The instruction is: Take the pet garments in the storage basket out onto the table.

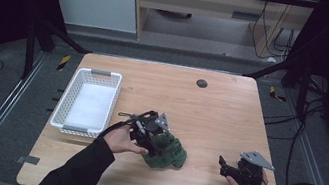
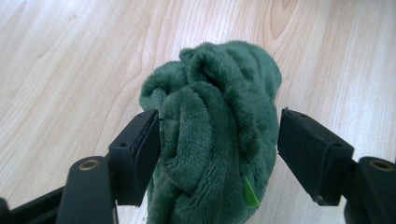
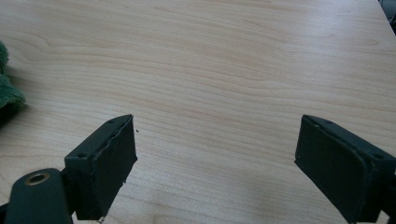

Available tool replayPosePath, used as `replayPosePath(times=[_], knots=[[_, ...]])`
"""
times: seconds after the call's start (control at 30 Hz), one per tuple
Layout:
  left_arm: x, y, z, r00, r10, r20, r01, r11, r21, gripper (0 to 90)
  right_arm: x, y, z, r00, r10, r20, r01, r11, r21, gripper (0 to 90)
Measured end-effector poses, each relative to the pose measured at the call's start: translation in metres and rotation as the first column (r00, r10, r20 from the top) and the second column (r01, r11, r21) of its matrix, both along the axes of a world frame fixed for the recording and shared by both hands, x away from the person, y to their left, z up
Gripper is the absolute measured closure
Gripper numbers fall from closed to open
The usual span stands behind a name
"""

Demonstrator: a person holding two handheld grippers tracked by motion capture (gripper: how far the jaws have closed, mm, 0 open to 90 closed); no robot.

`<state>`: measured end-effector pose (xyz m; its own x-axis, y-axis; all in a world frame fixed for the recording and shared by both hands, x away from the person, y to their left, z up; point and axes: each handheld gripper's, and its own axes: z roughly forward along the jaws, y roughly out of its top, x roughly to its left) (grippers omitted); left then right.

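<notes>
Your left gripper [image 1: 154, 139] sits at the near middle of the table [image 1: 210, 110], its jaws set around a crumpled green cloth [image 1: 166, 152]. In the left gripper view the cloth [image 2: 212, 135] rises between the two black jaws as a bunched, plush mass. The left-hand pad touches its folds, while the right-hand pad stands a little clear of it, with bare wood showing in the gap. Your left jaws are therefore fairly wide and not pressing on the cloth. A small bright green tag [image 2: 251, 193] sticks out of the cloth's lower right side. The cloth rests on the table.

Your right gripper [image 1: 231, 168] lies well apart from the cloth, near the table's front right corner, held low in your hand. In the right gripper view its jaws are spread wide over bare wood with nothing between them [image 3: 215, 168]. An edge of the cloth [image 3: 7, 91] shows at the far left of that view.

A white basket [image 1: 74, 88] stands at the table's left edge, just beyond your left hand [image 1: 119, 138]. A small dark disc [image 1: 202, 83] lies near the far edge.
</notes>
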<state>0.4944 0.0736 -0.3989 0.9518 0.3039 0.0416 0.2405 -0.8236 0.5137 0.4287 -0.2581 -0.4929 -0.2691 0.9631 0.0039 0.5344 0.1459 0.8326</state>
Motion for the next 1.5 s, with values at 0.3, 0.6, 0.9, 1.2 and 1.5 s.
replayPosePath(times=[0.3,0.6,0.9,1.2,1.5], knots=[[-0.004,0.011,0.010,0.9972,0.061,0.043,-0.056,0.9930,-0.104,27.2,0.000,0.000,0.000,1.0000,-0.002,0.001,0.002,1.0000,0.001,12.2],[-0.008,0.029,0.014,0.9888,0.137,0.059,-0.123,0.9724,-0.198,26.5,0.000,0.000,0.000,1.0000,0.000,0.001,0.000,1.0000,-0.001,12.1],[-0.017,0.051,0.017,0.9661,0.246,0.079,-0.205,0.9162,-0.344,26.5,0.000,0.001,0.000,1.0000,-0.002,-0.002,0.002,1.0000,0.004,12.1],[-0.023,0.073,0.011,0.9318,0.354,0.082,-0.287,0.8553,-0.432,27.1,0.000,0.000,0.000,1.0000,-0.004,0.002,0.004,1.0000,0.001,12.0],[-0.032,0.094,-0.001,0.8883,0.452,0.079,-0.362,0.7959,-0.485,27.2,0.000,0.001,0.000,1.0000,-0.003,0.002,0.003,1.0000,0.001,12.0]])
